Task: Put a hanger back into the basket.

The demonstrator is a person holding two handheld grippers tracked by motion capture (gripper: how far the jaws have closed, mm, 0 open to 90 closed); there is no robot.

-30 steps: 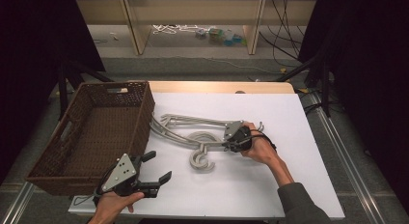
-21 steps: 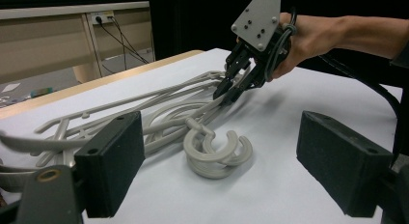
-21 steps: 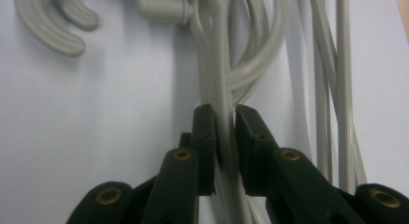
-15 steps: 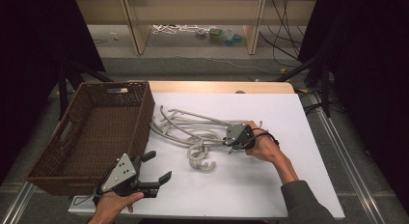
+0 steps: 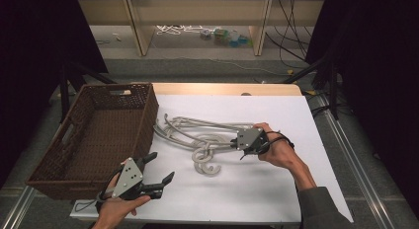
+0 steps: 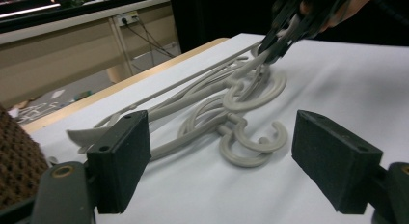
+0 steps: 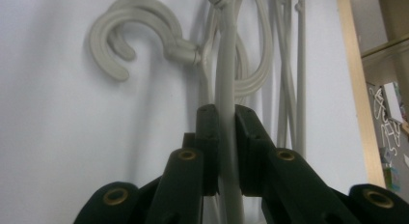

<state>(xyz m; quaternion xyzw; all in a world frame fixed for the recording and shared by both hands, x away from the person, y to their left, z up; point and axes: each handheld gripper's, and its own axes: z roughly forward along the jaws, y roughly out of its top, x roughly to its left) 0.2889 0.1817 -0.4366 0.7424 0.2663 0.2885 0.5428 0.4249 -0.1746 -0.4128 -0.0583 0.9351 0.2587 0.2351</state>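
Note:
A tangle of grey plastic hangers (image 5: 197, 135) lies mid-table on the white surface, hooks toward me. My right gripper (image 5: 232, 144) comes in from the right and is shut on the thin bar of one hanger (image 7: 226, 74), with the pads (image 7: 208, 137) pressed on both sides of it. That end is held a little off the table. My left gripper (image 5: 162, 166) hovers near the front left, open, aimed at the hanger hooks (image 6: 251, 142). Its jaws have just been closing slightly with nothing between them. The right gripper (image 6: 275, 45) appears far off in the left gripper view.
A brown wicker basket (image 5: 148, 115) stands at the table's left edge, beside the hangers and just behind my left hand. Bare white table (image 5: 276, 189) spreads in front of and to the right of the pile. A shelf with clutter sits beyond the far edge.
My right gripper has closed on the hanger bar and risen a little with it, shifting the pile slightly. The left hand has stayed in place.

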